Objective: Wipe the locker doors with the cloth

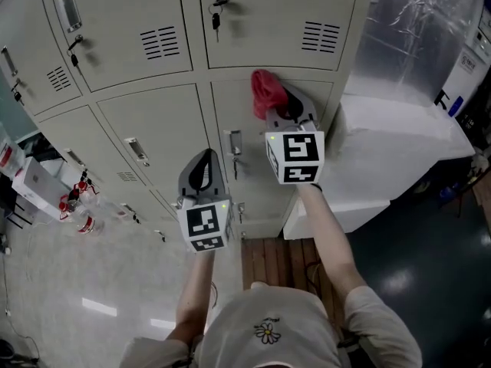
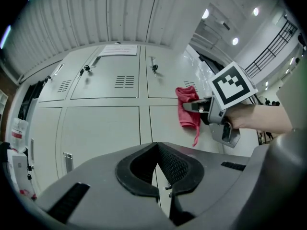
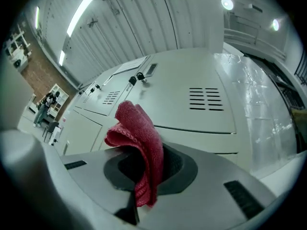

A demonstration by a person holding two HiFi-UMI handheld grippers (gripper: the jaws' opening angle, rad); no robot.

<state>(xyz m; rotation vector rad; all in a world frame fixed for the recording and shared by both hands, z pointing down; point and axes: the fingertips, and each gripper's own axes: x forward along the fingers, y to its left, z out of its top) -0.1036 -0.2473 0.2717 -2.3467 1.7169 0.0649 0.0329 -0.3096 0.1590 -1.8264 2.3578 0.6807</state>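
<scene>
Right gripper view: the right gripper (image 3: 144, 163) has its jaws clamped on a red cloth (image 3: 138, 128). One fold stands up above the pads and a tail hangs below them. In the head view, the cloth (image 1: 265, 90) sits at the upper edge of a beige locker door (image 1: 253, 199), apparently against its surface, though contact cannot be confirmed. The right gripper (image 1: 285, 115) is directly below the cloth on that door, with its marker cube (image 1: 295, 157) over the door's middle.

In the left gripper view, the left gripper (image 2: 157, 150) has its jaws together with nothing between them. It points at the same door (image 2: 165, 126), clear of the cloth (image 2: 188, 107). In the head view, the left gripper (image 1: 203, 167) is held off the door's left edge, beside its latch (image 1: 234, 148).

A vented door with a key (image 1: 217, 18) in its lock adjoins the top of this door.
</scene>
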